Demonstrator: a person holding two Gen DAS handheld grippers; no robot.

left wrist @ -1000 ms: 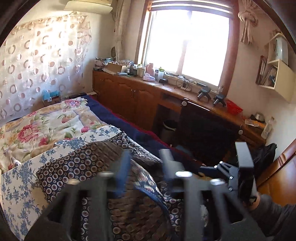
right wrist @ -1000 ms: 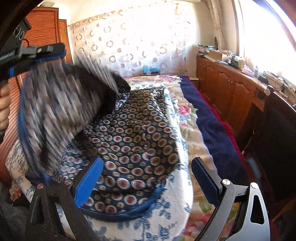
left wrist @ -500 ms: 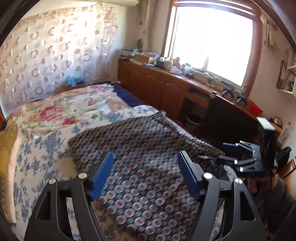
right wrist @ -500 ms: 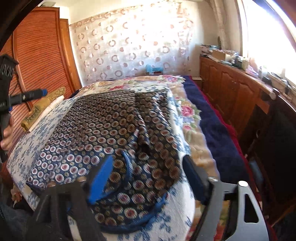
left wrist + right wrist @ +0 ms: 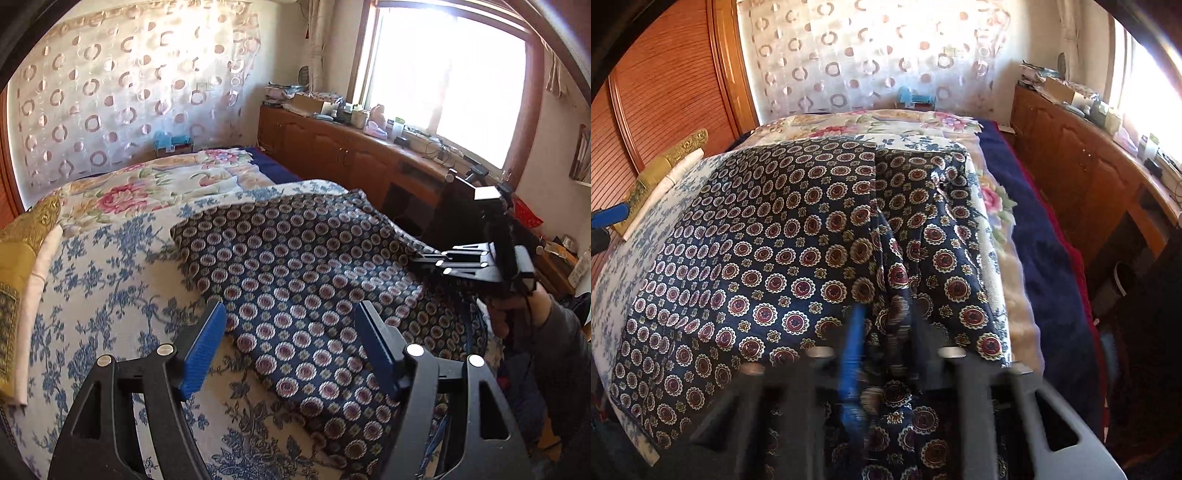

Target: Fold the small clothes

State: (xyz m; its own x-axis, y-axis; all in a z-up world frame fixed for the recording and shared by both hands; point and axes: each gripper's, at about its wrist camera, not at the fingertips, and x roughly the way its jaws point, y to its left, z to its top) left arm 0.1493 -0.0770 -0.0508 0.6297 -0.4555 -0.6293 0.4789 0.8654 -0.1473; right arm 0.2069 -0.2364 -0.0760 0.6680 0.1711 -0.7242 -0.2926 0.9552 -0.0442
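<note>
A bed with a blue-and-white floral cover is filling a sunlit bedroom, with a wooden cabinet run under the window and a circle-patterned curtain behind.

The right gripper is pinching the navy medallion-print garment at the bed's near edge; its jaws have just been closing, and a bunched ridge of the cloth is sitting squeezed between them. From there the garment is spreading flat across the cover towards the far end, one fold line running down its middle.

The left gripper is hovering with its jaws standing wide apart, nothing between them, above the garment's left edge. Beyond it, a floral quilt is lying at the far end of the bed and a gold cushion along the left edge.
</note>
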